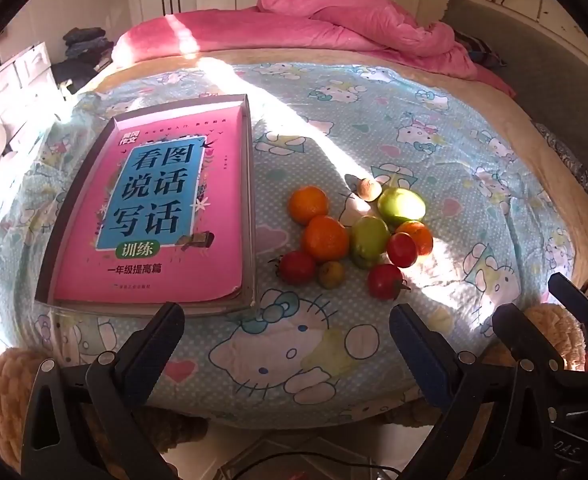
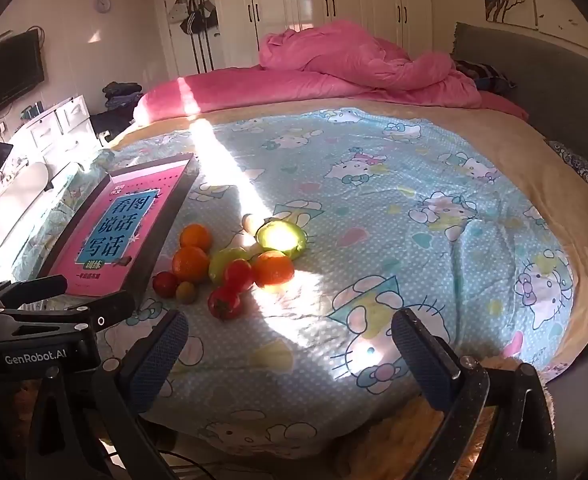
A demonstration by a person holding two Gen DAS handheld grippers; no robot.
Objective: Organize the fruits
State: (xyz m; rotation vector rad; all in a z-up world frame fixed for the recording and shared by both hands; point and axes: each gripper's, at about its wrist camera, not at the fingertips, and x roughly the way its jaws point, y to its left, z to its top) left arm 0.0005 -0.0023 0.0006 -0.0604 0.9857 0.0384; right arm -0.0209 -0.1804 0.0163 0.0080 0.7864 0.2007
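Well beyond both fingers (image 1: 168, 322): fruits (image 1: 358, 236).

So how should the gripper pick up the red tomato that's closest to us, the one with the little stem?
Probably best to grip the nearest red tomato across its round middle, coming down from above on the near side. It lies apart from the other fruit on that side, so open fingers fit around it. Its stem sticks out sideways, so keep the pads off that.

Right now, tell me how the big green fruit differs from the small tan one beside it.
The big green fruit is far larger than the small tan one. The green fruit is smooth and shiny; the tan one looks dull. The green fruit touches the pile; the tan one sits at its far edge. Both lie on the bedsheet.
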